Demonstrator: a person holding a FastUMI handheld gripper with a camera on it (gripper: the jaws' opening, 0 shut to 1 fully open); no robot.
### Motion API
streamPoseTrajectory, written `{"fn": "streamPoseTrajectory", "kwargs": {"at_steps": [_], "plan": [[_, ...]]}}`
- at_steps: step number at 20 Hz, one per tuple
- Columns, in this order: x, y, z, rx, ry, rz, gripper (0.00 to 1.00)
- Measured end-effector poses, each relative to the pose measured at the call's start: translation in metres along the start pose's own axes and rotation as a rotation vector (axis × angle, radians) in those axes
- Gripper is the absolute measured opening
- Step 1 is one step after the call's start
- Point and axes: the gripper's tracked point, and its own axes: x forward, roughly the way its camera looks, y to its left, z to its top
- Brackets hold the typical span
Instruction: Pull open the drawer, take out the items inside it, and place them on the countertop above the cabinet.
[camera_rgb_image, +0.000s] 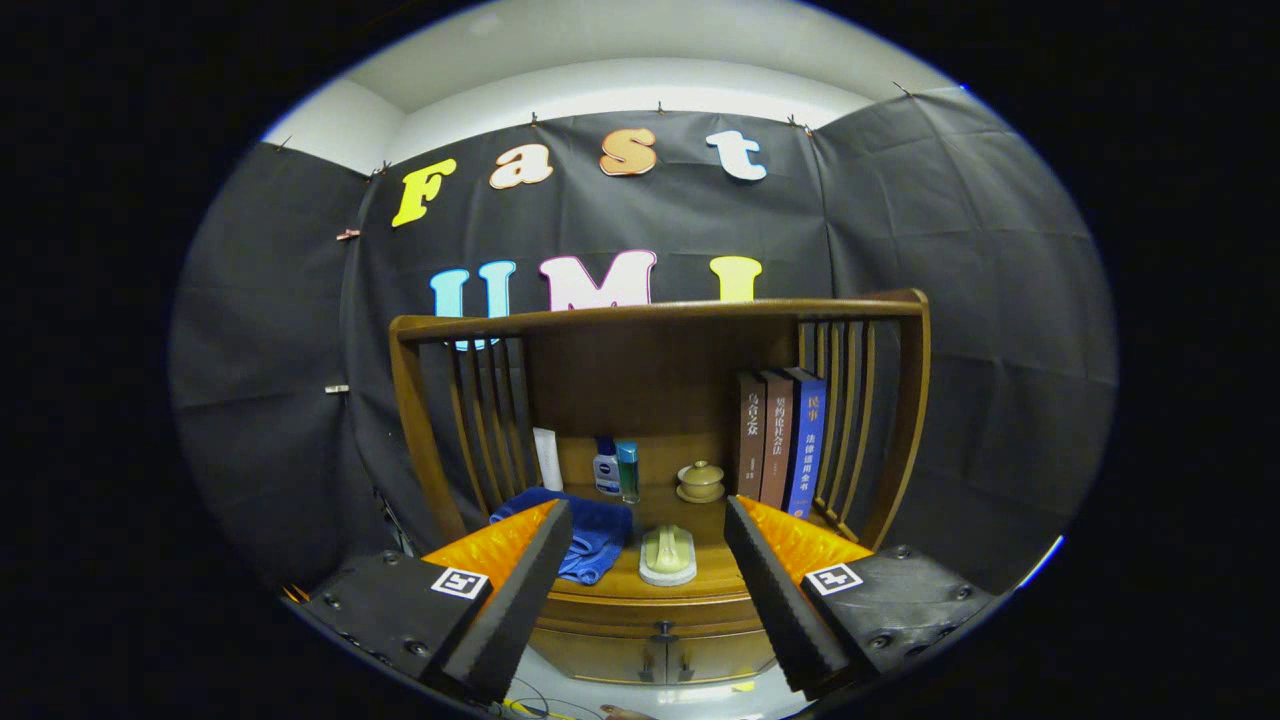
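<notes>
Gripper view looks from in front at a brown wooden cabinet (655, 620) with a slatted shelf frame (905, 400) standing on top of it. The drawer (655, 615) is the narrow band under the countertop (715, 575), and it is shut; a small dark knob (662, 631) sits at its middle. Under it two cabinet doors (655, 660) meet, each with a small dark handle. What is inside the drawer cannot be seen.

On the countertop several things stand. A blue cloth (590, 535) lies crumpled on the left side, partly behind the left finger. Near the front edge, between the fingers, a pale green object lies on a white soap dish (667, 572). Farther back stand a white-and-blue bottle (605, 468) and, just beside it on the right, a slim teal bottle (628, 472). Right of them is a small beige lidded cup on a saucer (700, 482). Three upright books (780, 445) lean against the right slats, two brown and one blue. A white upright item (546, 458) stands by the left slats.

The gripper (648, 600) is held well apart from the cabinet, with the fingers spread wide and nothing between them. The drawer knob lies beyond them, about midway between the tips.
</notes>
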Motion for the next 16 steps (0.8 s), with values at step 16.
{"fn": "streamPoseTrajectory", "kwargs": {"at_steps": [16], "plan": [[-0.019, 0.006, 0.002, -0.046, -0.027, -0.007, 0.99]]}}
